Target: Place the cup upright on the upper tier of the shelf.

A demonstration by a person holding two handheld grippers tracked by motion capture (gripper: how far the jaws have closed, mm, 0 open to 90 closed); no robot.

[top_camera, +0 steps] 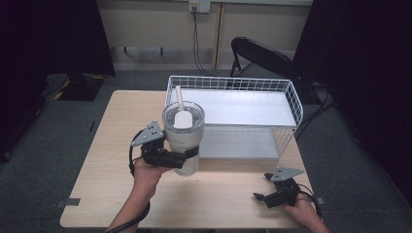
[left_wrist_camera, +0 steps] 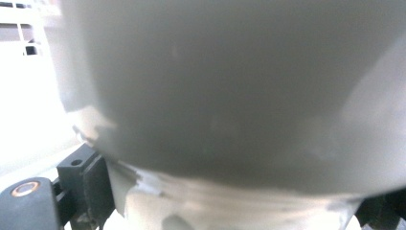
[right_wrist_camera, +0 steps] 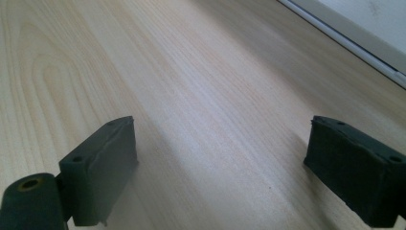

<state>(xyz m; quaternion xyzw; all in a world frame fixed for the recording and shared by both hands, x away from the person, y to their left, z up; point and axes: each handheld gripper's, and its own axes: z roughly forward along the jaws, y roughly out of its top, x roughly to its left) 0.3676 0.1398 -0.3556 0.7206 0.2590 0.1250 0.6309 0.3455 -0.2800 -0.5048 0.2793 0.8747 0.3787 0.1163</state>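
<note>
Gripping a tall white tumbler point(top_camera: 183, 141) upright, the left gripper point(top_camera: 182, 159) had its fingers clamped round the lower body, just in front of the wire basket point(top_camera: 286, 92). The right gripper point(top_camera: 261, 187), fingers spread and empty, hovered over the tabletop point(top_camera: 107, 160), farther from the tumbler.

Tumbler point(left_wrist_camera: 230, 96) sits too close to my left tool's camera: a grey blur, cut off at every edge. It hides my left tool's point(top_camera: 187, 158) far jaw. Spatula point(top_camera: 182, 114) blade's lower end lost behind the lid.
</note>
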